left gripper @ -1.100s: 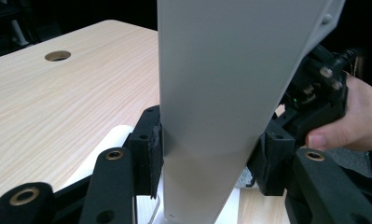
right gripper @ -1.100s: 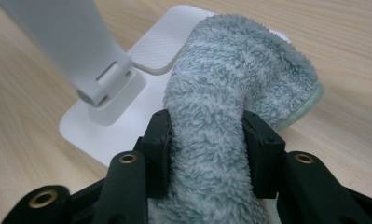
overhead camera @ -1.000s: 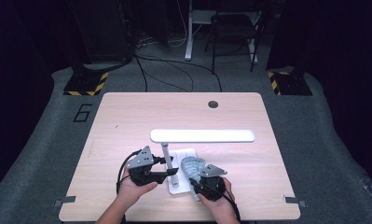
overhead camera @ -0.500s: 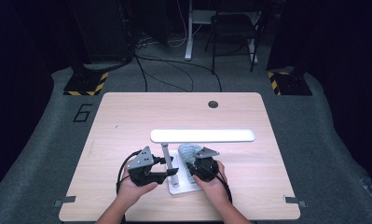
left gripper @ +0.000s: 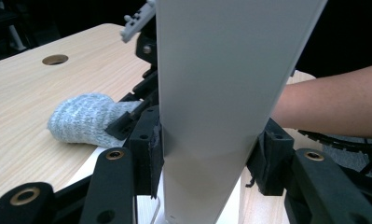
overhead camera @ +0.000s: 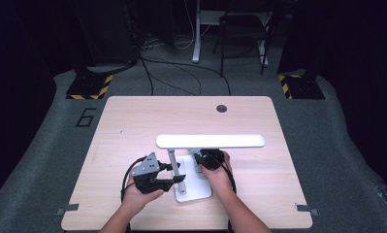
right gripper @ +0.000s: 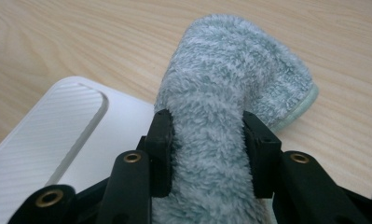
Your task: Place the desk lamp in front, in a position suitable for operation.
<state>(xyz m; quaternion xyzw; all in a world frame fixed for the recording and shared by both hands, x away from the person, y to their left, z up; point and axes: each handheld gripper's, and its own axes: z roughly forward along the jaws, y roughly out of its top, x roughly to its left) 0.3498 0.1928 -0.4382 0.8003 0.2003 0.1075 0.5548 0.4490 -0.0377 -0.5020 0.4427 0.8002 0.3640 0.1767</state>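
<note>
A white desk lamp stands on the wooden table, with a long light bar [overhead camera: 210, 141], a thin stem [overhead camera: 172, 160] and a flat white base [overhead camera: 193, 187]. My left gripper [overhead camera: 174, 178] is shut on the stem [left gripper: 211, 93], one pad on each side of it. My right gripper [overhead camera: 203, 160] is shut on a fluffy grey-blue cloth [right gripper: 221, 93]. The cloth's tip rests on the table just past the far edge of the base [right gripper: 58, 135]. From the left gripper view, the cloth [left gripper: 81, 119] lies behind the stem, and a forearm reaches in from the right.
A round cable hole [overhead camera: 221, 108] is near the table's far edge. The light bar hangs over the middle of the table, above my right gripper. Beyond the table, cables, a chair [overhead camera: 244, 29] and yellow-black striped feet [overhead camera: 89, 90] are on the floor.
My right gripper has carried the cloth from the near right part of the lamp base away to its far edge, under the light bar. My left gripper has stayed on the stem.
</note>
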